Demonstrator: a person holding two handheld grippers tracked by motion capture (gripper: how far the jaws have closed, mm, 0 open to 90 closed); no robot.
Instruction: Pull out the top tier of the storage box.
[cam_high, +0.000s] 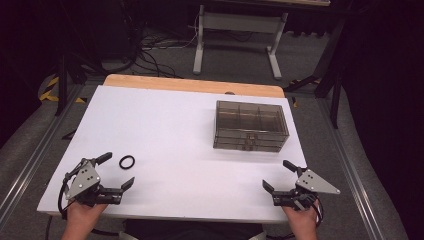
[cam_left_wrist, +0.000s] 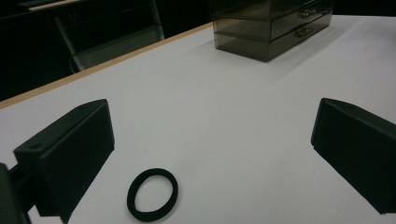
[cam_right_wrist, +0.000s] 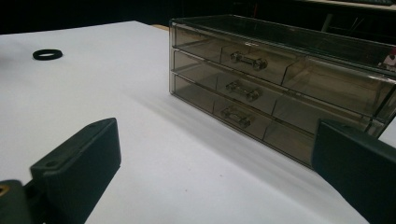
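**High view: work barely begun, ring lying loose, drawers all shut**

High view is showing both tools waiting at the near edge of the white table (cam_high: 165, 120), and by my reading nothing of the job is done yet. The left gripper (cam_high: 119, 171) is standing with its jaws spread wide and nothing between them; the right gripper (cam_high: 281, 176) is likewise gaping wide and carrying nothing. The work in hand seems to be fetching the black ring (cam_high: 127, 161) and stowing it in the drawer box (cam_high: 250, 125), though that is a judgement from how things are lying.

The ring is resting flat on the table just beside the left tool's farther jaw, touching neither jaw. In the left gripper view it is lying low between the two jaws, nearer the left one (cam_left_wrist: 152, 194). The box is sitting well apart from it, toward the far right of the table, and all three drawers are looking closed in the right gripper view (cam_right_wrist: 275, 88). So the pick-up, a drawer pull and the drop are all remaining.

The ring is appearing as a thin, matte black loop, slightly oval, probably soft like a hair tie. The box is showing smoky, see-through walls, three stacked drawers with small clear handles, and compartments on top.
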